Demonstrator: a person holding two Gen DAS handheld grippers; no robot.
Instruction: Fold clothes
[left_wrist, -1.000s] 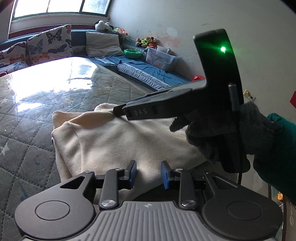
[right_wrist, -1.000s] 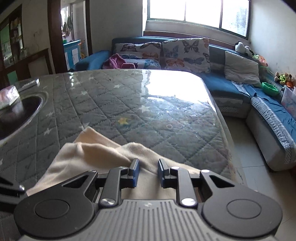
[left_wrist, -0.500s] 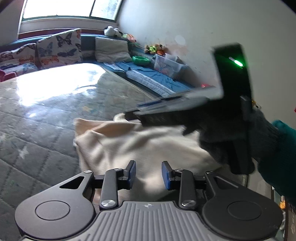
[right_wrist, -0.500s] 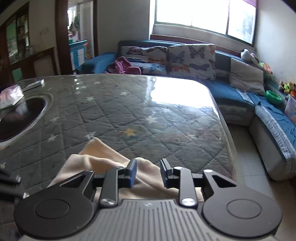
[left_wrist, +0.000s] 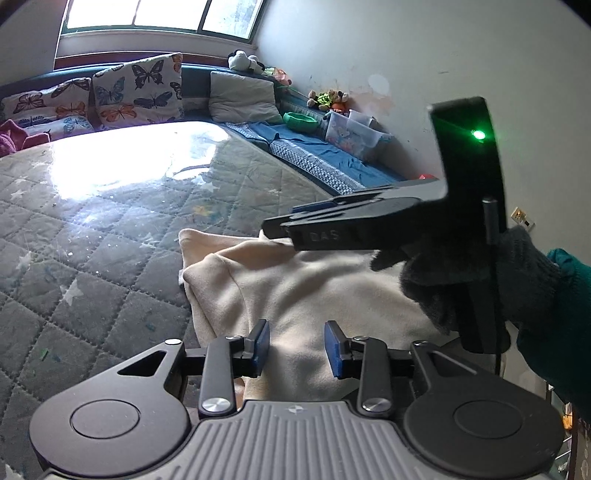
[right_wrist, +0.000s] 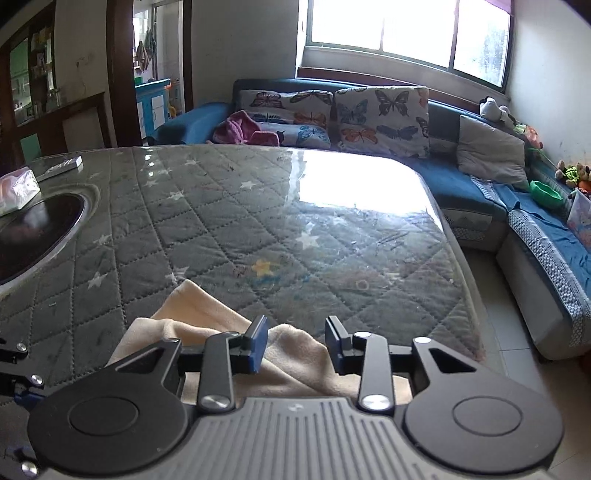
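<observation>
A cream fleece garment (left_wrist: 314, 288) lies folded near the front edge of the quilted table, its far corner (right_wrist: 192, 314) pointing toward the table's middle. My left gripper (left_wrist: 295, 349) hovers over its near part, open, with nothing between the blue pads. My right gripper (right_wrist: 297, 349) is just above the garment's right side. Its jaws are opening, and a ridge of cloth lies below the gap without being pinched. In the left wrist view the right gripper (left_wrist: 280, 223) appears side-on over the garment's far edge, held by a dark gloved hand (left_wrist: 461, 280) with a teal sleeve.
The table has a grey quilted star-pattern cover (right_wrist: 258, 221) under a glossy sheet, and its right edge (right_wrist: 465, 288) drops to the floor. A dark round dish (right_wrist: 33, 229) and a tissue pack (right_wrist: 16, 188) sit at the left. A blue sofa (right_wrist: 480, 206) with butterfly cushions wraps around behind.
The right gripper's jaws have spread wider above the cloth. My left gripper has shifted sideways, so the garment now sits further right in its view.
</observation>
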